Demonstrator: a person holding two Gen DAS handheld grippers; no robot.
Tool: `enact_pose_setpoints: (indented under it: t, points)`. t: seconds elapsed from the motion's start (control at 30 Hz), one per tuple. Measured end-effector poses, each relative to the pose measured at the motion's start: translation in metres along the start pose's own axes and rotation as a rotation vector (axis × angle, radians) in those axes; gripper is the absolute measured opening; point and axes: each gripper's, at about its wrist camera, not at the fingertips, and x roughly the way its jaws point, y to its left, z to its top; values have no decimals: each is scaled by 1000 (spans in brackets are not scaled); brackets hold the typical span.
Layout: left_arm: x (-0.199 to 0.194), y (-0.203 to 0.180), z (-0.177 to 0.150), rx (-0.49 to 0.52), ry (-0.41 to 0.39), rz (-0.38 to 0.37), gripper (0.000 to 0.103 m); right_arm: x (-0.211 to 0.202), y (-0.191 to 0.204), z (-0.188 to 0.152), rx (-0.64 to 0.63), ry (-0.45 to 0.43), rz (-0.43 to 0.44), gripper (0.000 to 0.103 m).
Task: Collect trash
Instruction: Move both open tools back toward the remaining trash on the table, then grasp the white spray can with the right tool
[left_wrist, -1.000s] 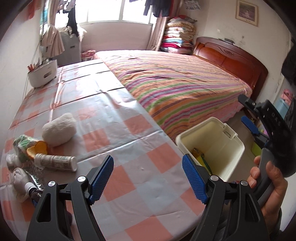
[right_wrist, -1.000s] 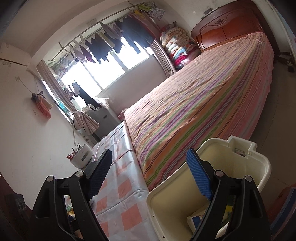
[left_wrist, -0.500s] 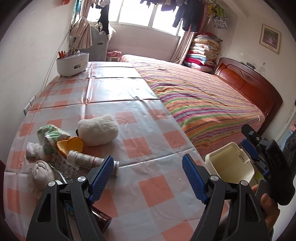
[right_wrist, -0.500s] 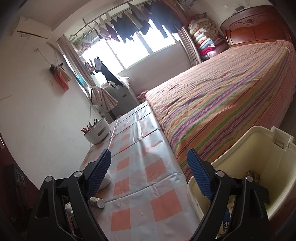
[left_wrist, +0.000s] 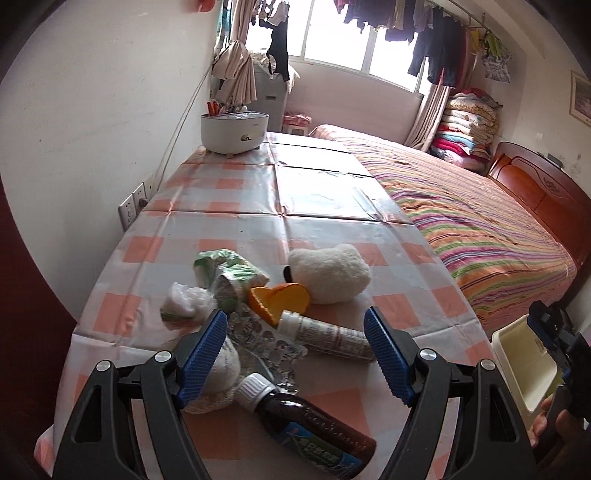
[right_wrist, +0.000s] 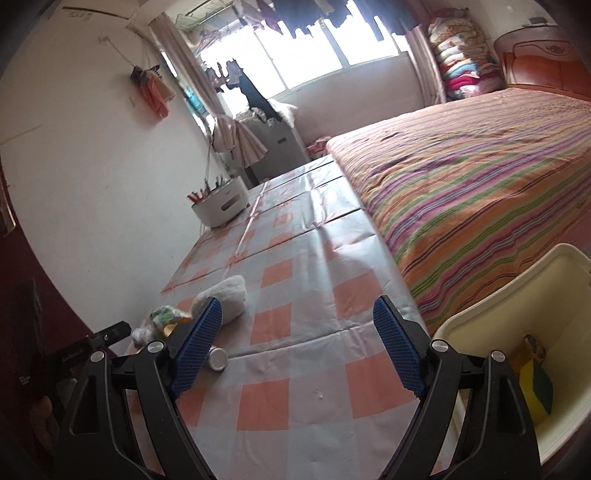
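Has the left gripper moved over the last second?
Yes. The left gripper swung left, away from the bin, and now sits open over the trash pile by the brown bottle.

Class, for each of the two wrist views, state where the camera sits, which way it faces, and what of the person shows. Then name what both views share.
Left wrist: sits on the left gripper, low over the trash pile, facing the window; right hand shows.
Right wrist: sits on the right gripper, above the table edge beside the bin, facing the window.
Shared: checked tablecloth, fluffy white toy, striped bed.
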Motion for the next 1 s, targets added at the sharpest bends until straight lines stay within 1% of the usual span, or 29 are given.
enact_pose_setpoints:
  t: [0.07,0.13,0.2,0.3,0.33,0.47,0.53,0.57,0.73,0.77,0.8,0.83,0.93,1.0]
  points:
    - [-1,9,-1,-4,0,14,74,13,15,-4,-49,61,53,83]
    - [-2,18,-1,0,0,27,74,29,36,-6,-122,135,125,83]
    - [-4,26,-2,-1,-3,48,74,42,59,-4,-227,189,178,83]
    - [-6,37,-3,-10,2,53,74,55,89,-4,-378,235,247,83]
    - [-6,40,-3,-14,5,51,74,63,95,-4,-417,267,275,83]
    - [-6,50,-6,-11,23,57,74,93,121,-11,-557,361,322,83]
    - [-6,55,-8,-8,28,60,74,104,131,-18,-625,380,319,82]
    - [-6,59,-8,-11,32,60,74,110,134,-20,-648,407,327,82]
    - [-7,75,-12,-42,51,43,74,134,147,-22,-724,453,318,80]
    - [-7,79,-12,-44,52,45,74,139,148,-22,-734,466,321,79]
    - [-6,82,-13,-49,57,50,74,143,151,-22,-739,481,327,75]
    - [-6,84,-14,-56,64,51,74,147,152,-24,-744,496,329,72]
    - [-3,89,-16,-70,90,23,74,157,157,-34,-797,529,309,71]
    - [-1,91,-18,-72,102,18,74,166,158,-37,-801,551,301,70]
